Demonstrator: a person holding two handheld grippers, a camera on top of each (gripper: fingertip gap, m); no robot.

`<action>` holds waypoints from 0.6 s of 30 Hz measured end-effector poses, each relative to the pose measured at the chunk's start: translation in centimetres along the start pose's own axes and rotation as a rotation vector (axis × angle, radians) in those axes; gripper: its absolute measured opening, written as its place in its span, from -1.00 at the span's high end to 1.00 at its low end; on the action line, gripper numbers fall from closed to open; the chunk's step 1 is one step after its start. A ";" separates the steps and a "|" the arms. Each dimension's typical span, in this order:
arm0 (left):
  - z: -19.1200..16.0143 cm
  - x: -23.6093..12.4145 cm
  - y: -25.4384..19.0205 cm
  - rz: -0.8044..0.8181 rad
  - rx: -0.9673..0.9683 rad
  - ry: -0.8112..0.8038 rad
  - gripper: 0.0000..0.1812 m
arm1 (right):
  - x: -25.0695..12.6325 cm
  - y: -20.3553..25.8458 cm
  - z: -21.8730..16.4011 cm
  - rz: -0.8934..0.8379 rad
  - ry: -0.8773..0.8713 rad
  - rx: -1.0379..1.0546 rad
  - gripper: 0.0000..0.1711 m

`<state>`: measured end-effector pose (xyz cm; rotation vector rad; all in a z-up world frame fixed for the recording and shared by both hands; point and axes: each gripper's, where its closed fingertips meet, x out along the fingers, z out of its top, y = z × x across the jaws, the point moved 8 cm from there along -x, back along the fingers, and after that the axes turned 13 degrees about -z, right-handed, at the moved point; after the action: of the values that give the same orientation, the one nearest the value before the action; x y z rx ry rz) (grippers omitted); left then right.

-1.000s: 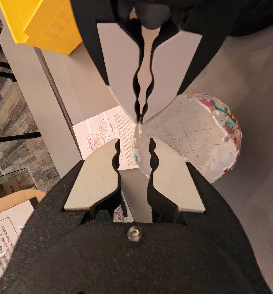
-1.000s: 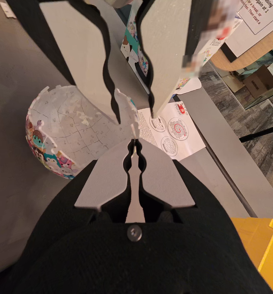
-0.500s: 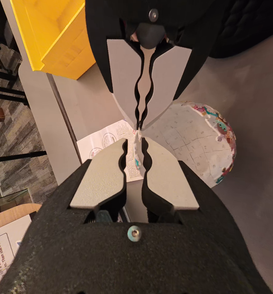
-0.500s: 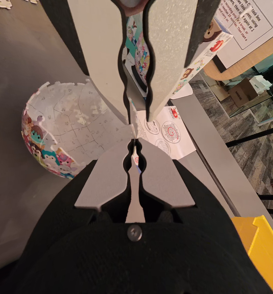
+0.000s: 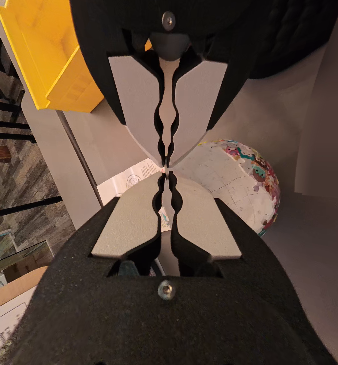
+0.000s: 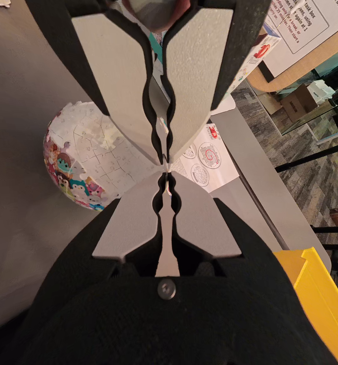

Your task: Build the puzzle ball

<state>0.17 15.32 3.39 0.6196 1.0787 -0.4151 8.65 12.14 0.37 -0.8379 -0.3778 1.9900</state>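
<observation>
Left wrist view: left tool [image 5: 165,174] at bottom, fingers drawn nearly together, tips pinching a thin puzzle piece [image 5: 165,171] seen edge-on. Right tool [image 5: 166,161] enters from the top, tip to tip with the left, fingers likewise closed on the same piece. Part-built puzzle ball [image 5: 237,189] rests on the grey bench [image 5: 312,227] just right of the tips, white inner side facing the camera, coloured print along its far rim. Instruction sheet [image 5: 132,179] lies flat behind the tips; yellow bin [image 5: 47,59] at upper left.

Right wrist view: right tool [image 6: 165,176] at bottom, left tool [image 6: 165,158] from the top, both clamped on the piece [image 6: 165,165] between them. Puzzle ball [image 6: 85,158] sits left of the tips, on the bench [image 6: 16,98]. Instruction sheet [image 6: 209,160] to the right, puzzle box [image 6: 261,53] at upper right, yellow bin [image 6: 322,292] at lower right
</observation>
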 end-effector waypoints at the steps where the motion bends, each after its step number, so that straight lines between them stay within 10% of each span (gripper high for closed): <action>1: 0.0 0.0 0.0 0.006 0.006 0.007 0.97 | 0.0 0.0 0.0 -0.002 -0.002 -0.001 0.96; 18: -0.4 -1.8 1.1 0.059 -0.110 -0.133 0.98 | -0.4 -2.7 -2.5 0.167 -0.329 0.296 0.81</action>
<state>-0.23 16.46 5.12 0.5180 0.9478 -0.3390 12.22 13.06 0.26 -0.3650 -0.1950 2.2757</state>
